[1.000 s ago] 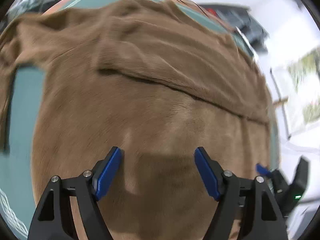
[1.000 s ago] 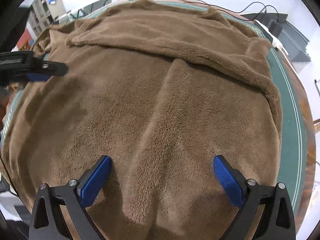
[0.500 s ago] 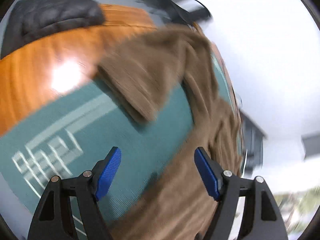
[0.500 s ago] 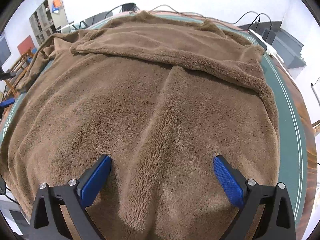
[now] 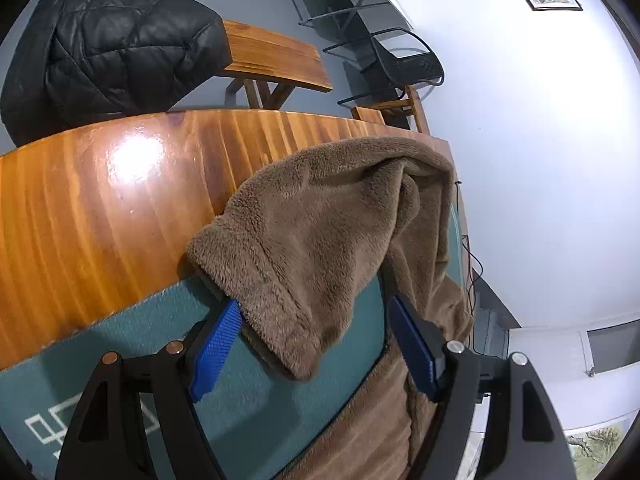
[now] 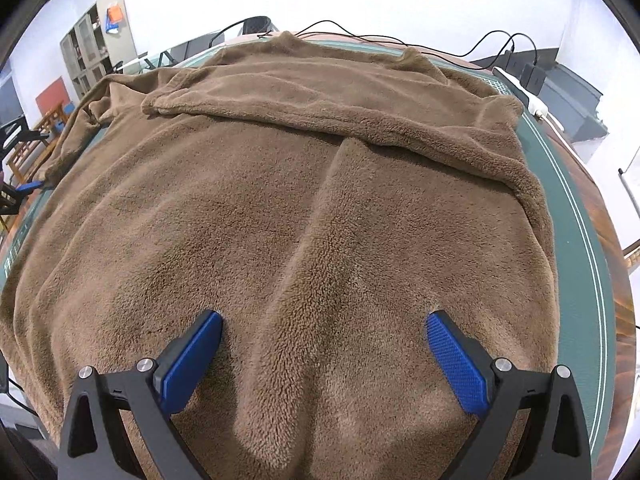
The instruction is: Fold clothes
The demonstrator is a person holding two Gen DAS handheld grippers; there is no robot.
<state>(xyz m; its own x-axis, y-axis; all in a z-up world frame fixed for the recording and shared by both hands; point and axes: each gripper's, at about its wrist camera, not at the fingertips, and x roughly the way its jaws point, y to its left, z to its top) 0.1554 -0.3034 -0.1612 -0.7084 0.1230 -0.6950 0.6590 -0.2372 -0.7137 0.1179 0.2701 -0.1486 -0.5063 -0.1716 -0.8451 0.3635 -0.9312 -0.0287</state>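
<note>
A large brown fleece garment lies spread over the green mat, its top part folded down across the back. My right gripper stands open low over the garment's near part, nothing pinched between its blue pads. In the left wrist view one sleeve lies across the teal mat and the wooden table. My left gripper is open, its pads either side of the sleeve's cuff end without pressing it. That left gripper's blue pad shows at the far left of the right wrist view.
A black padded jacket lies on a wooden bench behind the table. Black chairs stand by the wall. A white power strip and cables lie at the table's far right edge. A grey cabinet stands far left.
The left gripper has swung from over the garment's body out to the sleeve at the table's edge, rolling as it went. Right gripper stayed over the garment.
</note>
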